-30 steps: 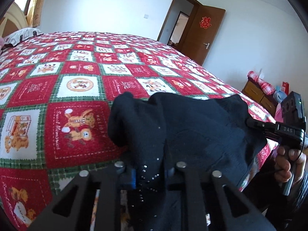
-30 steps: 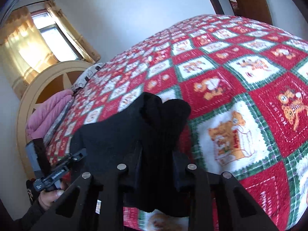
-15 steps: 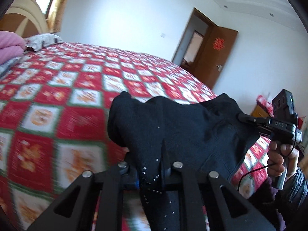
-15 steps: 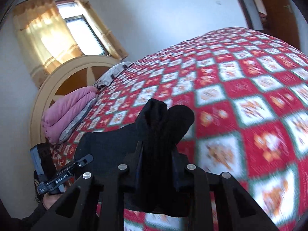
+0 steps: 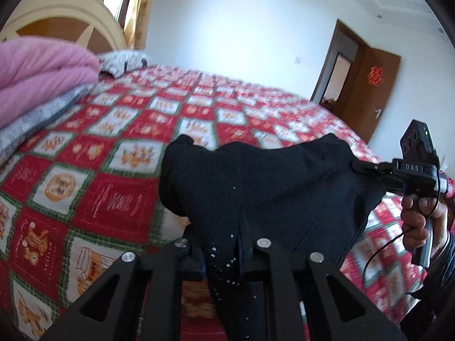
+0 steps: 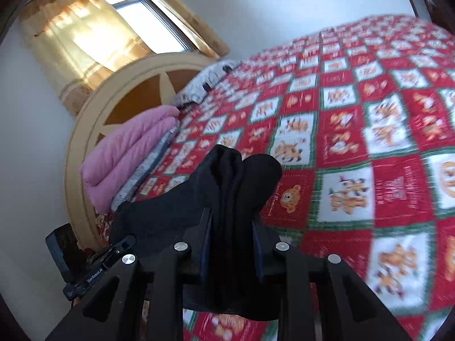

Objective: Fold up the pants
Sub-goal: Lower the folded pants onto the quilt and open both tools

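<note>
Black pants (image 5: 270, 187) hang stretched between both hand-held grippers, each clamped on them.

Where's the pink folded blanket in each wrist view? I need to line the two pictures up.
Left wrist view: the pink blanket sits at the far left edge, upper part, in front of the cream headboard.
Right wrist view: the pink blanket lies left of centre, against the headboard, above the black pants.
Shared landmark: the cream headboard behind it.
</note>
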A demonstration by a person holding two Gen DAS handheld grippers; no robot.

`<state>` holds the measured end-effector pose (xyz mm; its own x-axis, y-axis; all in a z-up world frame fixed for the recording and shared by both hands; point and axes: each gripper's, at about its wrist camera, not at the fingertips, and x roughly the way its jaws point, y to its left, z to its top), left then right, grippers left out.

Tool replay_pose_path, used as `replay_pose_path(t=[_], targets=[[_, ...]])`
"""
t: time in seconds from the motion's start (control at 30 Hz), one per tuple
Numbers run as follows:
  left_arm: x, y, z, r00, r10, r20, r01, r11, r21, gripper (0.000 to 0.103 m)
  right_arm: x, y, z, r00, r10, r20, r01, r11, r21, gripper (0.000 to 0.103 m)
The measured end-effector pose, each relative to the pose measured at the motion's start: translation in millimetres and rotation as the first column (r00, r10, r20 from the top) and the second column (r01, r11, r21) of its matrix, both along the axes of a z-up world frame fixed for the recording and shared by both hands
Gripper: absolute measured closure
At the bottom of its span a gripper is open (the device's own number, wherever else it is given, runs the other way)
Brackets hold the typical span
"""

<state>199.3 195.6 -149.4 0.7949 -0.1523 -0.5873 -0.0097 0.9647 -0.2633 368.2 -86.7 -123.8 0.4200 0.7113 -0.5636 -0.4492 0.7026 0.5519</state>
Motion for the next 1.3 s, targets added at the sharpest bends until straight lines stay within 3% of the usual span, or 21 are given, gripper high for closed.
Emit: replay_pose_path(t=[0.07,0.13,0.23,0.33,0.43,0.5,0.67,0.87,1.07,1.3], targets=[[8.8,4.2,-18.4,0.999,0.002,-0.052,-0.001,1.0,0.011,0.077,15.4,9.2,-16.4,0.999,-0.01,-0.041,0.009,1.0,-0.011,0.077],[9.2,6.6,-30.1,0.997,0.016,-0.074,-0.014,1.0,0.024,0.052,30.0,9.9,-32.1,0.995,-0.028,-0.092,0.029,1.0,0.004,0.077],[6.4,9.7,-38.5,0.996,0.059,-0.065,-0.057,0.998,0.032,0.028,48.1,4.2,-50.3,0.987,-0.046,-0.154,0.05,0.999,0.018,0.077],[7.0,11.5,-42.7,0.993,0.092,-0.068,-0.09,0.995,0.035,0.016,57.9,1.1,-63.7,0.98,-0.062,-0.191,0.062,0.998,-0.004,0.074],[8.2,9.1,-42.8,0.988,0.129,-0.083,-0.122,0.989,0.079,0.002,65.1,-4.0,-78.2,0.969,-0.083,-0.232,0.083,0.996,-0.009,0.062],[5.4,9.4,-42.5,0.986,0.143,-0.085,-0.136,0.987,0.082,0.002,65.0,-8.8,-84.4,0.966,-0.095,-0.239,0.096,0.995,-0.007,0.053],[-6.9,9.6,-38.3,0.981,0.176,-0.087,-0.169,0.982,0.084,0.002,61.8,-19.5,-86.4,0.963,-0.118,-0.244,0.128,0.992,0.025,0.05],[-36.0,3.6,-20.7,0.972,0.231,-0.053,-0.223,0.968,0.115,0.002,34.5,-54.0,-56.9,0.951,-0.293,-0.094,0.291,0.956,-0.043,0.044],[-66.8,-12.8,-0.9,0.972,0.235,-0.006,-0.233,0.968,0.089,0.002,-22.9,-80.4,-39.7,0.921,-0.389,0.01,0.388,0.915,-0.114,0.044],[-96.4,-38.4,22.5,0.98,0.192,0.055,-0.196,0.978,0.073,0.002,-109.9,-72.4,-16.7,0.919,-0.367,0.145,0.383,0.917,-0.112,0.041]])
